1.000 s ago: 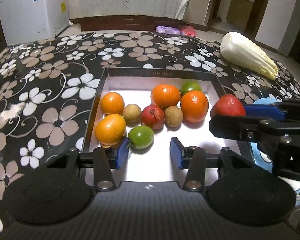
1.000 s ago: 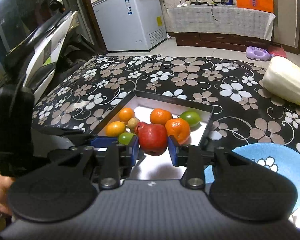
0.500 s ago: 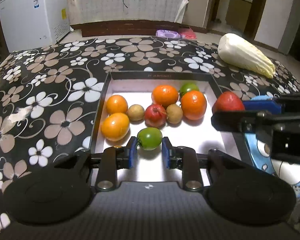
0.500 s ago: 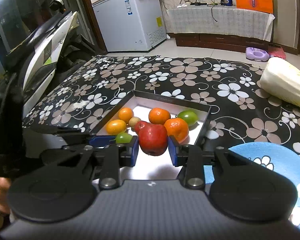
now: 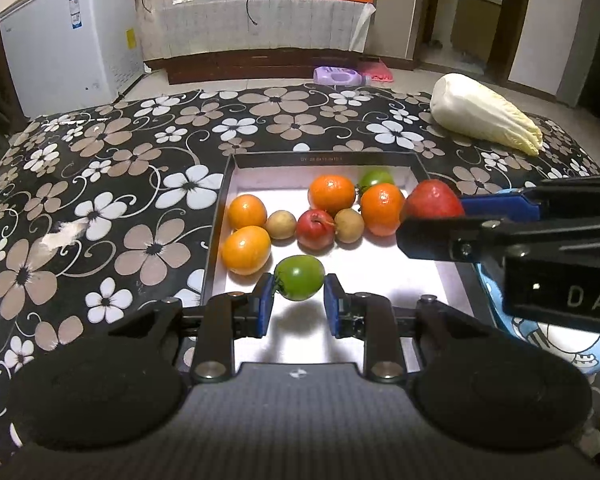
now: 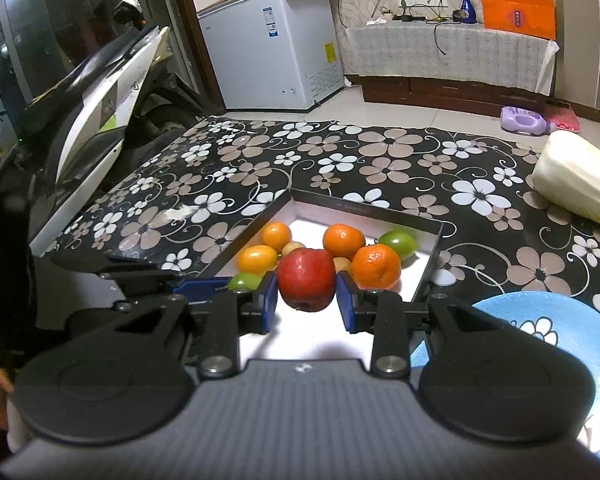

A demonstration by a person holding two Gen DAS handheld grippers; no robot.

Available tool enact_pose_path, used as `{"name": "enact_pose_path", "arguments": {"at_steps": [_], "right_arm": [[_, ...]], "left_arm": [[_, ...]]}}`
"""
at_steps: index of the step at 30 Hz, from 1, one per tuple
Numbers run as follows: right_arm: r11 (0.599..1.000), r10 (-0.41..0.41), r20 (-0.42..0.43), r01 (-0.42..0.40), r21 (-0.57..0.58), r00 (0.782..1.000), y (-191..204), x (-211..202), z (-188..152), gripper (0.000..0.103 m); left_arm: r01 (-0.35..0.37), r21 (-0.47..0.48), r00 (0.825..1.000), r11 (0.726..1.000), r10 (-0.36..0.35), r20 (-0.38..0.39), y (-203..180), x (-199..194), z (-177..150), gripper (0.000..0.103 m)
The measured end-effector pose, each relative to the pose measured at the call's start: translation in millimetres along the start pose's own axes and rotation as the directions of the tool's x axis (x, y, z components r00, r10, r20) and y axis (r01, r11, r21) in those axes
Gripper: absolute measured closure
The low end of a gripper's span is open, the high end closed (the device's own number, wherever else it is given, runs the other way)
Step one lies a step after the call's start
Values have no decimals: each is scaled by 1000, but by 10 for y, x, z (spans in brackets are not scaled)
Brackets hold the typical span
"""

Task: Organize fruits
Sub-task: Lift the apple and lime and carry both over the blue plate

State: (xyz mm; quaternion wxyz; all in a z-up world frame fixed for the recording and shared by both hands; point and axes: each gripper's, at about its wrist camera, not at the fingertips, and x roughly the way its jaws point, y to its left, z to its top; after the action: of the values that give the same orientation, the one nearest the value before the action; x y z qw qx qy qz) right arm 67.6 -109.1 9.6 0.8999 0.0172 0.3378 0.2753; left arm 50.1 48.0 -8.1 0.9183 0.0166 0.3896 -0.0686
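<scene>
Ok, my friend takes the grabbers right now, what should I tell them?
Left gripper: shut on a green fruit, lifted just above the tray.
Right gripper: shut on a red apple, held over the tray's right side, beside the blue plate.
Still in the tray: four orange fruits, two small brown ones, a small red fruit and another green one.
Done: two fruits picked up.
Left: set both down, probably on the plate, then sort the rest. The cabbage lies apart on the table.
</scene>
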Motion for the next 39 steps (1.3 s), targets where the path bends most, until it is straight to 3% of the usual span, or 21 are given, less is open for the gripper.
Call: {"name": "enact_pose_path", "arguments": {"at_steps": [39], "right_arm": [[1000,-10,14,10,25,1000,-87,-93,-25,68]], "left_arm": [[10,31,1000,999,-10,9,-181,-26,8,72]]}}
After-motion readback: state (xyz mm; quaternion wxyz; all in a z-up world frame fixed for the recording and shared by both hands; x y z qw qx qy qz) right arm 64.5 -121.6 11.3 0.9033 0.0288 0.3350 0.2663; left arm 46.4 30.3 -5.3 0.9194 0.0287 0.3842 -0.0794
